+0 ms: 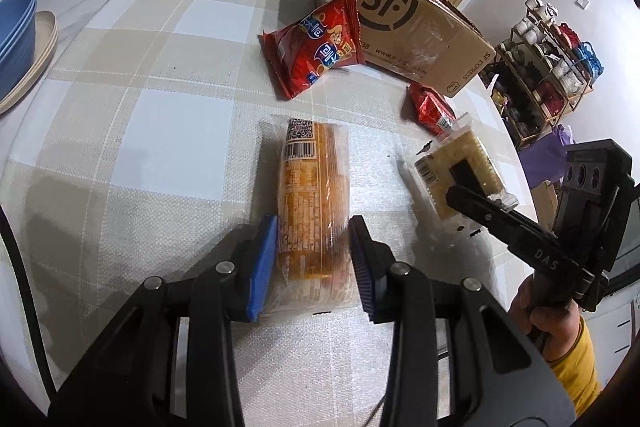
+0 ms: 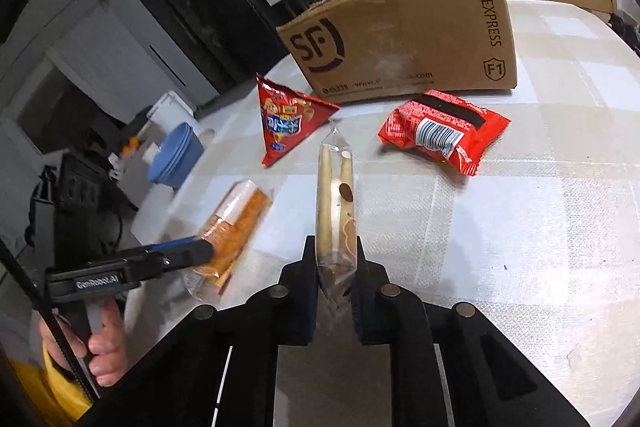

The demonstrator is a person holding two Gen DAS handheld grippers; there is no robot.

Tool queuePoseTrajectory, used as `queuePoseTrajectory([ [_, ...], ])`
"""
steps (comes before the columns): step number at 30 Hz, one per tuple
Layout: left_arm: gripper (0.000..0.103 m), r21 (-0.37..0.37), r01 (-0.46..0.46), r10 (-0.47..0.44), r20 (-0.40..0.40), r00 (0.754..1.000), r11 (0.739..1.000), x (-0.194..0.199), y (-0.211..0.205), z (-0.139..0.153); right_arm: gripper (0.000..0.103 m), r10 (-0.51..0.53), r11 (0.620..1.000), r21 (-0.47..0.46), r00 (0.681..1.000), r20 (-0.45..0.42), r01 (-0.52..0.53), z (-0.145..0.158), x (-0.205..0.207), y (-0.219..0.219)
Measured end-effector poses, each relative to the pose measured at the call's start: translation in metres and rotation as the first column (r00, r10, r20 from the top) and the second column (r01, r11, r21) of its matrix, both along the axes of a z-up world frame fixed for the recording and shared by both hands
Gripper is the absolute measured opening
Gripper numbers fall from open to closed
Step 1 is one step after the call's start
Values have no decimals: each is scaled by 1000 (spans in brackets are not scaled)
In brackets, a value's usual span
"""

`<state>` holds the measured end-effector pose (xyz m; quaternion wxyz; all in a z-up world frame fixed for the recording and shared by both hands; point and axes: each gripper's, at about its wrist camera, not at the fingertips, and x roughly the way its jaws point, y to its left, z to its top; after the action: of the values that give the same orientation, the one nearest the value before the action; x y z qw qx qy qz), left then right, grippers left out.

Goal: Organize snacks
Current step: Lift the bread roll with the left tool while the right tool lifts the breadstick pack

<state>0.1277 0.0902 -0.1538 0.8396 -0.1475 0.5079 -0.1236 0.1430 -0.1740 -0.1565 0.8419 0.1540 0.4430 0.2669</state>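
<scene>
Left claw point(image 1: 314, 259): clenched on the near end of the orange cracker pack point(image 1: 312, 195), one blue pad on each long side.
Orange cracker pack: lies flat on the bench point(image 1: 140, 107); its long axis runs straight away from the left claw, the barcode end farthest out, pointing toward the big red chip bag point(image 1: 316, 45).
Right claw point(image 2: 335, 263): clamped on the lower end of the clear cracker sleeve point(image 2: 335, 195); no earlier picture to compare.
Clear cracker sleeve: held clear of the bench, seen edge-on from the right wrist; its long axis runs forward from the claw, the crimped tip pointing toward the cardboard box point(image 2: 400, 39). In the left wrist view it shows its broad pale face, tilted.
Big red chip bag: propped against the front corner of the box, standing tilted on the bench.
Small red packet point(image 2: 444, 131): lies flat, barcode up, just in front of the box, to the right of the sleeve's tip.
Cardboard box: stands at the far side of the bench, printed side facing the claws.
Blue bowls point(image 1: 16, 31): stacked on a pale plate point(image 1: 36, 67) at the left edge, well apart from the snacks.
Person: a hand point(image 1: 548, 311) with a yellow sleeve point(image 1: 580, 367) grips the right handle.
</scene>
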Motion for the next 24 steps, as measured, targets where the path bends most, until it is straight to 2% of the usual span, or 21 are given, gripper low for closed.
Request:
queuePoseTrajectory([
  [6, 31, -3, -5, 5, -4, 1000, 1000, 4, -1, -2, 13, -4, 998, 58, 1000, -15, 5, 1, -2, -3],
  [14, 32, 17, -22, 22, -7, 1000, 1000, 20, -10, 0, 13, 16, 998, 59, 1000, -9, -15, -2, -7, 6],
  [17, 33, 65, -7, 7, -13, 1000, 998, 29, -18, -3, 13, 17, 997, 71, 1000, -6, -16, -3, -6, 7],
  [21, 34, 88, -7, 9, -16, 1000, 996, 34, -23, -8, 13, 18, 997, 76, 1000, 5, -18, -2, -8, 5],
  [24, 32, 69, -16, 18, -18, 1000, 998, 35, -21, -8, 13, 12, 996, 91, 1000, 12, -13, 1, -10, 0],
])
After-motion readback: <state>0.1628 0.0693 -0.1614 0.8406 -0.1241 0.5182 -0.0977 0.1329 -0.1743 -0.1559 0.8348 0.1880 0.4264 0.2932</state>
